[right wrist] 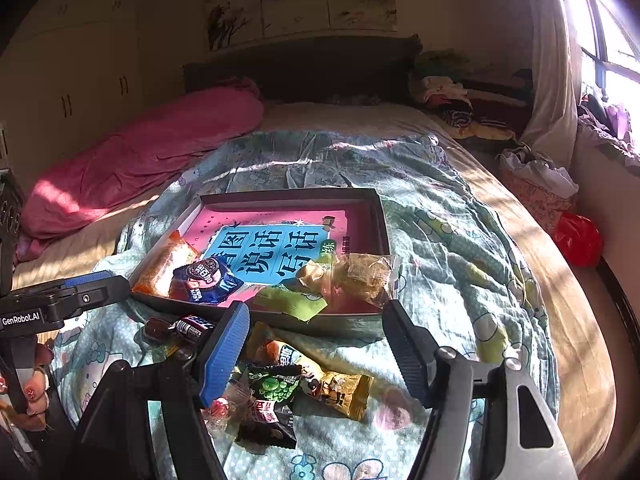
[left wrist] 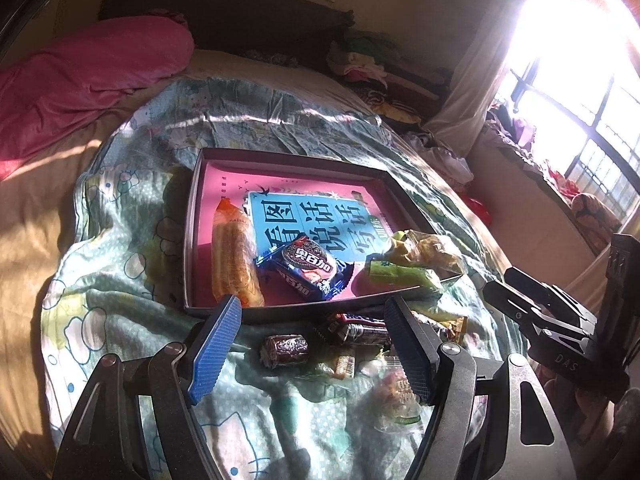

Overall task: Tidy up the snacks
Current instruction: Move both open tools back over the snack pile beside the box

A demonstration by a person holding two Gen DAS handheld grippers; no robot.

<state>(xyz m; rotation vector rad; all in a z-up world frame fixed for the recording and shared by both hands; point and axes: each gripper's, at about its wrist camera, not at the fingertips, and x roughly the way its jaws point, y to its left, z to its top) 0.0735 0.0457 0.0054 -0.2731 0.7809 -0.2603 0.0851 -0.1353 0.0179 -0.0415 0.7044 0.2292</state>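
Observation:
A shallow dark box (left wrist: pixel 192 216) (right wrist: pixel 382 216) lies on the bed with a pink and blue book inside. In it are an orange snack pack (left wrist: pixel 234 256) (right wrist: pixel 162 266), a blue cookie pack (left wrist: pixel 308 268) (right wrist: pixel 208 278), a green pack (left wrist: pixel 404 276) (right wrist: pixel 296 300) and a clear yellow bag (left wrist: pixel 428 248) (right wrist: pixel 360 272) over the near right rim. Loose snacks lie in front of the box: a brown candy (left wrist: pixel 286 350), a dark bar (left wrist: pixel 360 328) (right wrist: pixel 184 326), a green-pea pack (right wrist: pixel 276 384), a yellow pack (right wrist: pixel 344 392). My left gripper (left wrist: pixel 314 312) and right gripper (right wrist: pixel 316 320) are open and empty above them.
The snacks rest on a wrinkled cartoon-print quilt (left wrist: pixel 132 312) (right wrist: pixel 452 248). A pink duvet (left wrist: pixel 84 76) (right wrist: pixel 144 156) lies at the far left. Clothes pile by the headboard (right wrist: pixel 444 92). A red bag (right wrist: pixel 578 238) sits beside the bed under the window.

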